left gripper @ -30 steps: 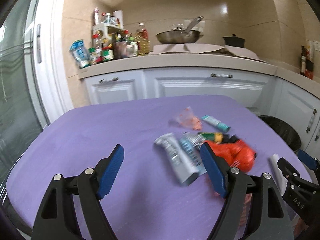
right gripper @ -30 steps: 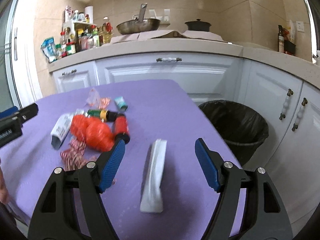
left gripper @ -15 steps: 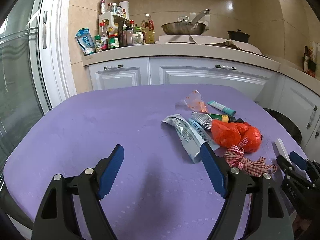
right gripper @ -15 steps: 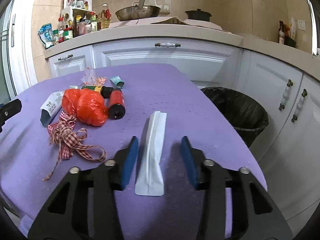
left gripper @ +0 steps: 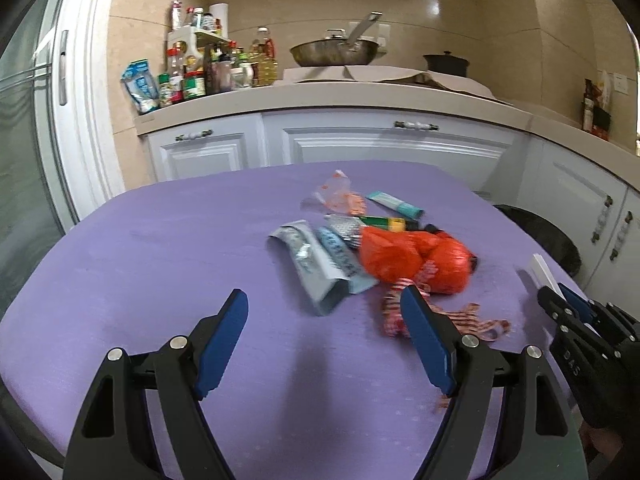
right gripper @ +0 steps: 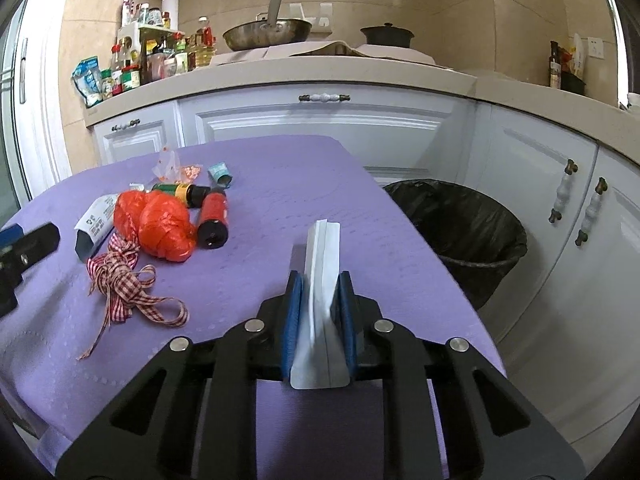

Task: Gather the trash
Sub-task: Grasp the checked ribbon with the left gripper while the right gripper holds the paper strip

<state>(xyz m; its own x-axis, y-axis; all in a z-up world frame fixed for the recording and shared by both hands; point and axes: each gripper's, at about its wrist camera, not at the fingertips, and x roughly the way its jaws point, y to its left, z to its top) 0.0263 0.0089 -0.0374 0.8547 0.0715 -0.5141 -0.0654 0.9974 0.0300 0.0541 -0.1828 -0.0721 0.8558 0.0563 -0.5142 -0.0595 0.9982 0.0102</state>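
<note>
right tool has clamped white packet.

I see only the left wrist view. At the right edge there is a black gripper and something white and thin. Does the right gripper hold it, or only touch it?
Observer: It holds it. The right gripper is shut on the white pouch, both blue pads pressed on its sides.
Operator: What lies behind the orange bag? I see only a dark tip.
Observer: A red bottle on its side, dark cap toward the camera, touching the orange bag.
Operator: Is the bin close to the pouch?
Observer: Yes. The black-lined bin stands open on the floor beside the table's right edge.
</note>
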